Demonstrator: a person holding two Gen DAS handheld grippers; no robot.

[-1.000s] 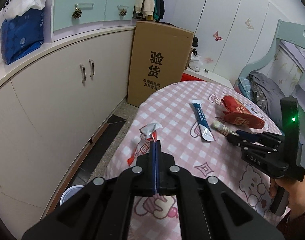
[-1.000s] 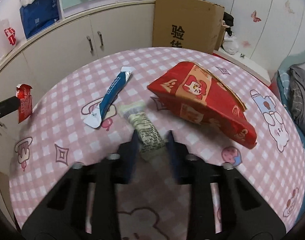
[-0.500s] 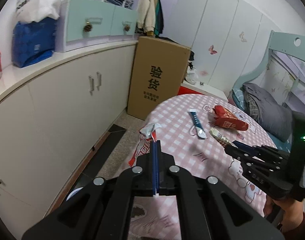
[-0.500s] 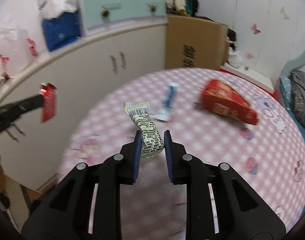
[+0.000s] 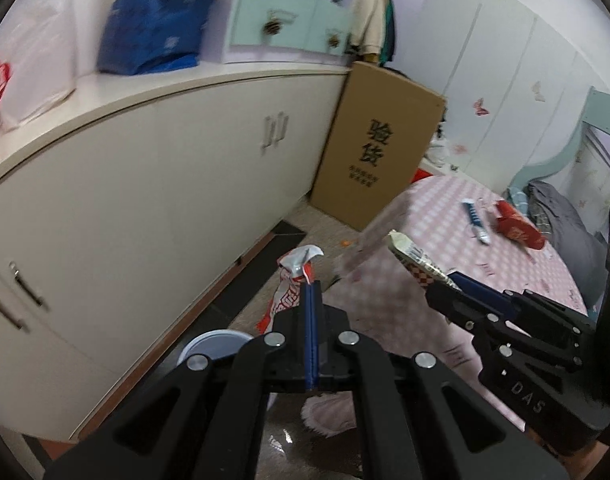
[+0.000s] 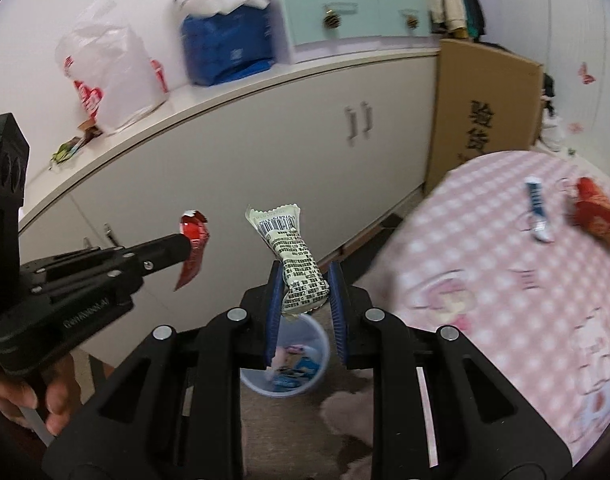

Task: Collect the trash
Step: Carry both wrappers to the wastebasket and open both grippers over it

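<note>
My left gripper [image 5: 309,286] is shut on a crumpled red and silver wrapper [image 5: 295,276], held over the floor beside the table; the same wrapper [image 6: 193,242] shows at its tip in the right wrist view. My right gripper [image 6: 305,276] is shut on a pale green snack wrapper [image 6: 295,256] with a barcode, which sticks up between the blue pads. Below it stands a pale blue trash bin [image 6: 285,354] on the floor with some wrappers inside; its rim [image 5: 213,340] peeks out under my left gripper. A blue sachet [image 6: 537,208] and a red packet [image 6: 599,216] lie on the pink checked table [image 6: 485,264].
A long cream cabinet [image 5: 145,200] runs along the left, with plastic bags [image 6: 109,80] and a blue bag [image 6: 225,48] on its top. A tall cardboard box [image 5: 381,152] stands between cabinet and table. A pink fluffy slipper [image 5: 333,412] lies on the floor near the bin. A hand [image 6: 29,396] holds the left gripper.
Both grippers have swung left, off the table and over the floor by the cabinet. The right one lifted the green wrapper from the table; the bin has come into view beneath.
</note>
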